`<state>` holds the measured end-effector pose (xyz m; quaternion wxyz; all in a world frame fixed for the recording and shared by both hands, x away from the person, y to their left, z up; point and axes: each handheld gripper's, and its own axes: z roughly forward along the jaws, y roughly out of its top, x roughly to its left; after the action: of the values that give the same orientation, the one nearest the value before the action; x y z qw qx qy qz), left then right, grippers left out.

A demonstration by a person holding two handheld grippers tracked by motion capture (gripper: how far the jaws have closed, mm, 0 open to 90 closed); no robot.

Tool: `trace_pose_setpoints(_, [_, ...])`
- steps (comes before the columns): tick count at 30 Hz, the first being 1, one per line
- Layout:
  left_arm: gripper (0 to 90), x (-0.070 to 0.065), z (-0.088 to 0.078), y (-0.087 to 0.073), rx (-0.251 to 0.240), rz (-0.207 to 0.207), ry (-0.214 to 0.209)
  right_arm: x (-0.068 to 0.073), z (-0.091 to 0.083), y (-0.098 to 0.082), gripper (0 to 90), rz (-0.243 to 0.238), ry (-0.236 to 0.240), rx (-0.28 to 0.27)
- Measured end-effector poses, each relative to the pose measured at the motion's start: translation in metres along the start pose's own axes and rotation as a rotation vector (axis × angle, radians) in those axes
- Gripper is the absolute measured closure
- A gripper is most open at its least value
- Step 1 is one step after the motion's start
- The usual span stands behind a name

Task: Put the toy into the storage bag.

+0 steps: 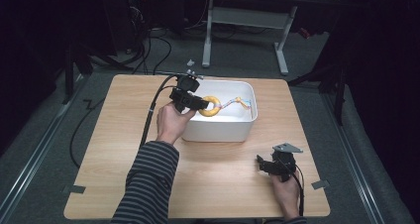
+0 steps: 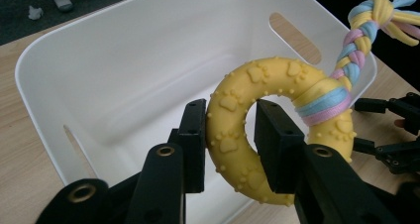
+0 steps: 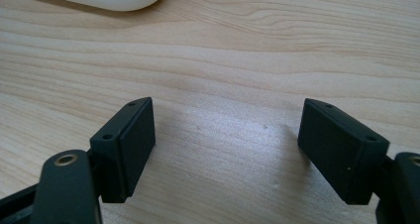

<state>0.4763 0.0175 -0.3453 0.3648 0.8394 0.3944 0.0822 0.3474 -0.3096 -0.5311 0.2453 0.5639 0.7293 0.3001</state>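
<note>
My left tongs point(image 2: 230, 130) are clamped on a yellow ring toy point(image 2: 257, 130), one jaw outside the ring and one through its hole, holding it above the open white bin point(image 2: 124, 60) on the wooden table point(image 1: 124, 135). A braided pastel rope point(image 2: 359, 40) knotted to the ring stretches toward the bin's far rim. My right tongs point(image 3: 225, 144) stand apart with nothing between them, low over bare table just in front of the bin.
</note>
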Motion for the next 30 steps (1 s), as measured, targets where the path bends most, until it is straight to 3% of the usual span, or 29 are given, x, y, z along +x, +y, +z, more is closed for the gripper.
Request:
trace_pose_setpoints(10, [66.4,0.006,0.012,0.001,0.003,-0.015,0.012,0.0,0.0,0.0,22.4,0.001,0.0,0.001])
trace_pose_setpoints(20, [66.5,0.013,0.028,0.002,-0.002,-0.022,-0.02,0.0,0.0,0.0,22.4,0.0,0.002,0.001])
trace_pose_setpoints(30, [66.4,0.011,0.048,-0.004,0.028,0.001,0.0,0.0,0.0,0.0,22.4,0.0,0.001,0.001])
